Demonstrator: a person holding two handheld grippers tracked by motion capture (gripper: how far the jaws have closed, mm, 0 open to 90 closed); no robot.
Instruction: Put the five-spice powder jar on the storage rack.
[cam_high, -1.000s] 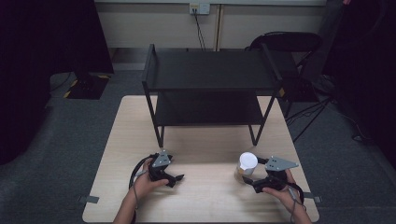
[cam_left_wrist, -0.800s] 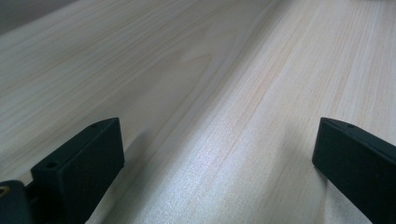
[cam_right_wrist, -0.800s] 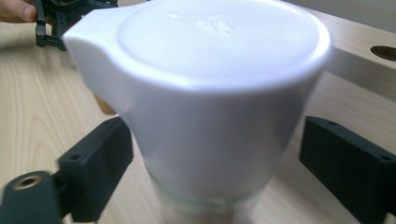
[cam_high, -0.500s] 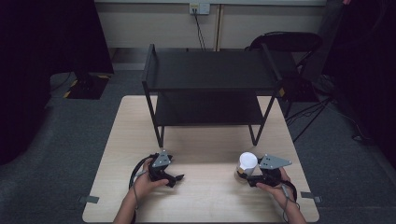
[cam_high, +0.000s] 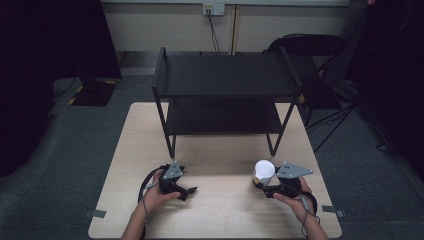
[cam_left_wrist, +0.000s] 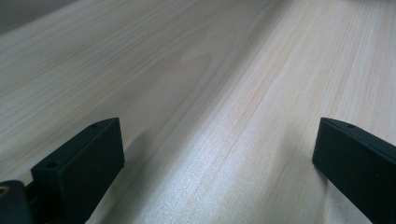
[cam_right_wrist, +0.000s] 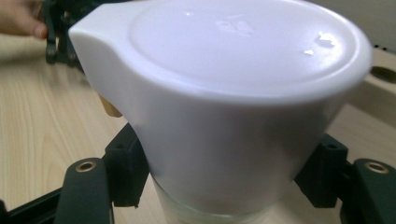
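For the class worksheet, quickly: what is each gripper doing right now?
Left gripper: open, nothing between its jaws, just above the table.
Right gripper: shut on the white-capped bottle.

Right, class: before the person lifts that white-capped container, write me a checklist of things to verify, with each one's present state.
1. Right tool closed on the white-capped container: ok; in the right gripper view both jaws press its sides below the cap.
2. Container upright: ok, cap on top in the high view.
3. Cap fully sealed: cannot tell.
4. Left tool free: ok; its jaws stand wide apart over bare table.
5. Left tool apart from the container: ok, the two sit well apart on the table.
6. Black shelf free to take the container: ok on the top level; the lower level is too dark to tell.
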